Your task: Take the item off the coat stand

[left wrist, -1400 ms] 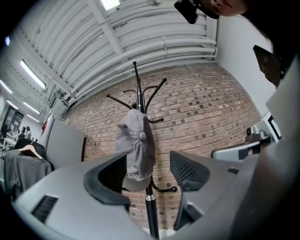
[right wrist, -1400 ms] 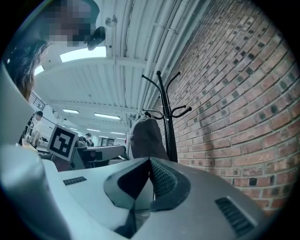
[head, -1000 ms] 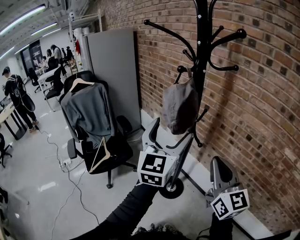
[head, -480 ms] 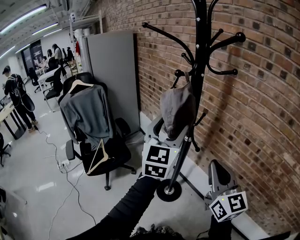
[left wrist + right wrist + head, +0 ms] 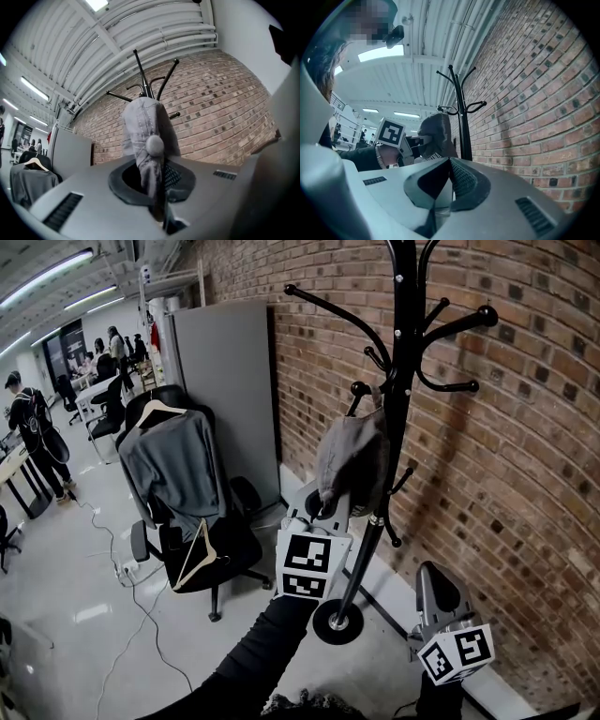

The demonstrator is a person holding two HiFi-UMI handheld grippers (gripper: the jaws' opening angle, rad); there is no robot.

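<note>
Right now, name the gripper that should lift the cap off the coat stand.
The left gripper. Its jaws are closing on the lower edge of the grey cap, fabric pinched between them. The right gripper sits lower, away from the cap, jaws shut and empty.

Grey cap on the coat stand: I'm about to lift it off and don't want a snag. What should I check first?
1. Grip: the left gripper has its fingers closing tight on the cap, with the lower edge pinched between them. ok.
2. Cap free of its hook: it hangs there, not yet lifted. not ok.
3. Lower peg clear of the cap: it sits close beside the fabric, and contact is hidden. cannot tell.
4. Right gripper out of the way: low, apart from the coat stand, shut and empty. ok.
</note>
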